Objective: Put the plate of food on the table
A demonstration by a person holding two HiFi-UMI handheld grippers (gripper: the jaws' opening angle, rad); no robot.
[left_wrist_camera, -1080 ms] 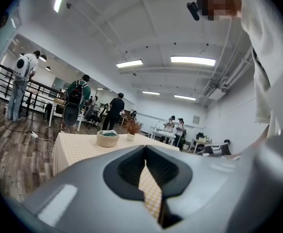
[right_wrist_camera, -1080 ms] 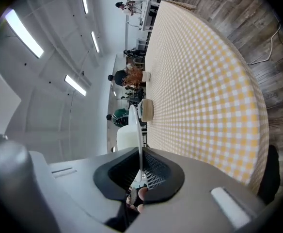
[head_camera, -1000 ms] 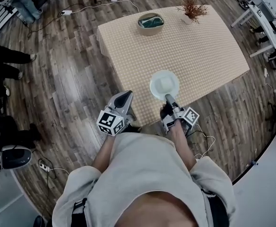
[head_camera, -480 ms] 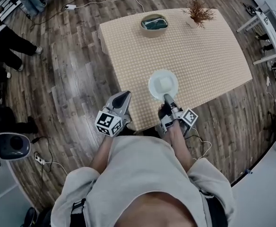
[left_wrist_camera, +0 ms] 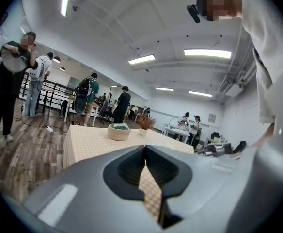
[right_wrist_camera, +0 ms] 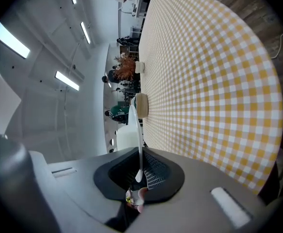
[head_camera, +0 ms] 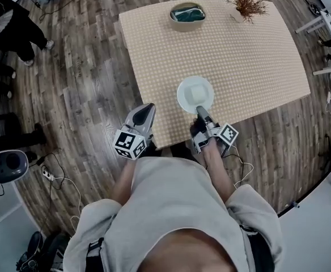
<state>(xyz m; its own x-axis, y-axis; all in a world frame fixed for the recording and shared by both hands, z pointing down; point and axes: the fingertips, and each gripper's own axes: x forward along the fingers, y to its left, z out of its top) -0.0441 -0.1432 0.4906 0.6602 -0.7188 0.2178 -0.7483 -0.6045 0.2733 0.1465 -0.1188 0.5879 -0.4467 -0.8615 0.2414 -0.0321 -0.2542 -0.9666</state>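
Observation:
A white plate (head_camera: 195, 94) with a pale block of food on it is over the checked table (head_camera: 250, 55), near its front edge. My right gripper (head_camera: 201, 111) is shut on the plate's near rim. In the right gripper view the plate (right_wrist_camera: 136, 125) shows edge-on between the jaws of that gripper (right_wrist_camera: 139, 165), beside the tablecloth (right_wrist_camera: 214, 81). I cannot tell if the plate touches the cloth. My left gripper (head_camera: 147, 111) hangs shut and empty just off the table's front left edge. In the left gripper view its tips (left_wrist_camera: 145, 150) meet, pointing across the table (left_wrist_camera: 88, 140).
A tan bowl (head_camera: 187, 13) and a small pot with a dried plant (head_camera: 247, 4) stand at the table's far side. People (head_camera: 12, 35) stand on the wooden floor at the left, where cables (head_camera: 58, 177) also lie. White desks (head_camera: 330, 33) are at the right.
The head view has shifted nearer the table. The plate and my right gripper sit slightly further in over the cloth. The left gripper has kept its place beside the body.

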